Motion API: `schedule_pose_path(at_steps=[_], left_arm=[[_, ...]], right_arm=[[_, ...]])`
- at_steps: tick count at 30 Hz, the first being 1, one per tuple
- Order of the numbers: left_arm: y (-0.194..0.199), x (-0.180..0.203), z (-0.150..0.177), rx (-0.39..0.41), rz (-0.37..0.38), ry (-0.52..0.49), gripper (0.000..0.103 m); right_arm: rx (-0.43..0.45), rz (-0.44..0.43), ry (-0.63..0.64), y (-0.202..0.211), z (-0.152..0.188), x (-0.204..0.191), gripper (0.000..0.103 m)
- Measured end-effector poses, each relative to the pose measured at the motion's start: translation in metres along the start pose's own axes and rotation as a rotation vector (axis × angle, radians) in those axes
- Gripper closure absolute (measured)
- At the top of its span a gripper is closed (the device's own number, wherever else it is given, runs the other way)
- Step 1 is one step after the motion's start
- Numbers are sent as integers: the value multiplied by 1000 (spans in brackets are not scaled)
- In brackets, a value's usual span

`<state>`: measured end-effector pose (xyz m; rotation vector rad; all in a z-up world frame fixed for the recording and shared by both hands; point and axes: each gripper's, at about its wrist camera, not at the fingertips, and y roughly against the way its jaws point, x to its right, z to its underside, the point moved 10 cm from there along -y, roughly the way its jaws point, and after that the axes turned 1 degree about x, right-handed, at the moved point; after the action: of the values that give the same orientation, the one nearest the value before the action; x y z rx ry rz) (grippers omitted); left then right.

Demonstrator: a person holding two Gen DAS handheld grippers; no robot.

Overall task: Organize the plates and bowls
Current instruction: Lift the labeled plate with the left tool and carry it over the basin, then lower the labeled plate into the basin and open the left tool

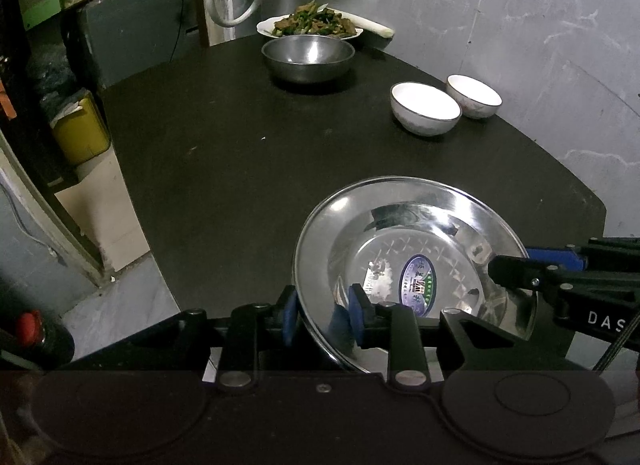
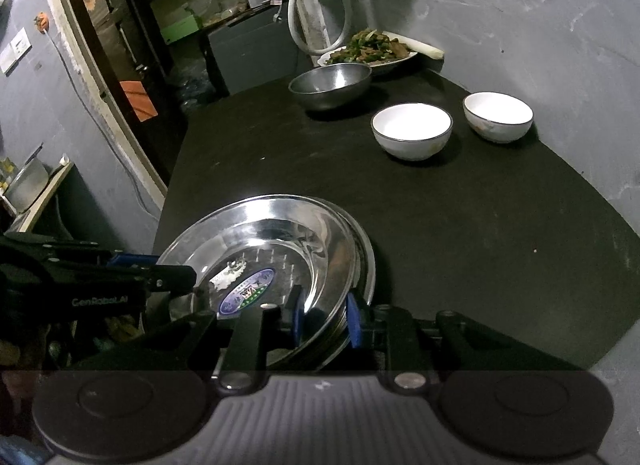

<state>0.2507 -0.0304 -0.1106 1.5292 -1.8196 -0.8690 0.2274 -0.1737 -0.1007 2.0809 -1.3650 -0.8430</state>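
Hand-held grippers (image 1: 324, 315) (image 2: 326, 319) straddle steel plates' (image 1: 400, 225) rims.

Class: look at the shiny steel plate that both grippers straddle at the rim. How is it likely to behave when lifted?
The steel plate looks thin and rigid, so probably light and unbending. Its polished, mirror-like surface suggests the blue pads could slip. The right view shows more rims stacked beneath it, so it may slide or clatter against them.

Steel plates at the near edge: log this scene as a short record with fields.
steel plates: stacked at the near edge of the table
left gripper: jaws straddle the plates' rim, contact unclear
right gripper: jaws straddle the rim on the other side, contact unclear
white bowls: two, empty, side by side
steel bowl: empty, just in front of the food plate
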Motion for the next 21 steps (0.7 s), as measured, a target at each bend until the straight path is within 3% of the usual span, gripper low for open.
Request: schedule_pose_path(at_steps=[14,17,21], left_arm=[[1,4,0,13,-11,-31,70],[3,5,0,23,-13,-37,62],[7,3,2,32,-27,-36,51]], right_arm=[[7,3,24,0,1,-3,72],[14,22,28,1,1,-1,61],[12,24,10,1,3,3,59]])
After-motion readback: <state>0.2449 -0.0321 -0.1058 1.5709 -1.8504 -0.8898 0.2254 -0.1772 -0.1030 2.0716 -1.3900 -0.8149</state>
